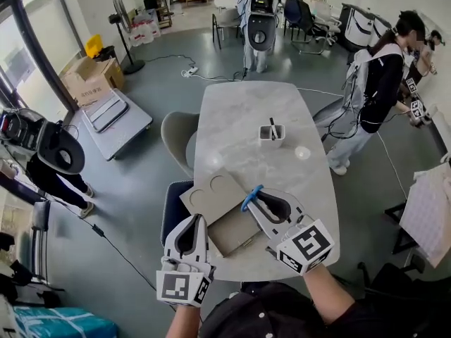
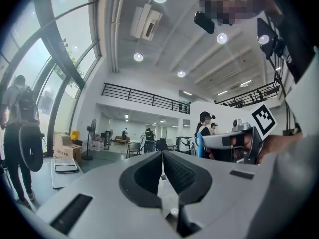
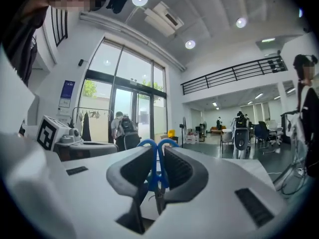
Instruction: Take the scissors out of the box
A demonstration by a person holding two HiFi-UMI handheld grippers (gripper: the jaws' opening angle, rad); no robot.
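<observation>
The scissors [image 1: 251, 197], with blue handles, are clamped in my right gripper [image 1: 255, 198], held just above the open grey box [image 1: 232, 232] near the table's front edge. In the right gripper view the blue handle loops [image 3: 156, 145] stick up between the jaws of that gripper [image 3: 158, 152], and the blades run back, hidden between them. The box lid [image 1: 211, 192], with two round marks, lies flapped back beside the tray. My left gripper [image 1: 199, 221] hovers at the box's left edge; in its own view the left gripper [image 2: 162, 154] has its jaws pressed together on nothing.
A white pen cup [image 1: 271, 134] and a small white dish [image 1: 302, 153] stand farther back on the marble table [image 1: 239, 118]. A grey chair [image 1: 177, 131] sits at the table's left side. People stand at the far right [image 1: 377, 83] and left [image 1: 53, 164].
</observation>
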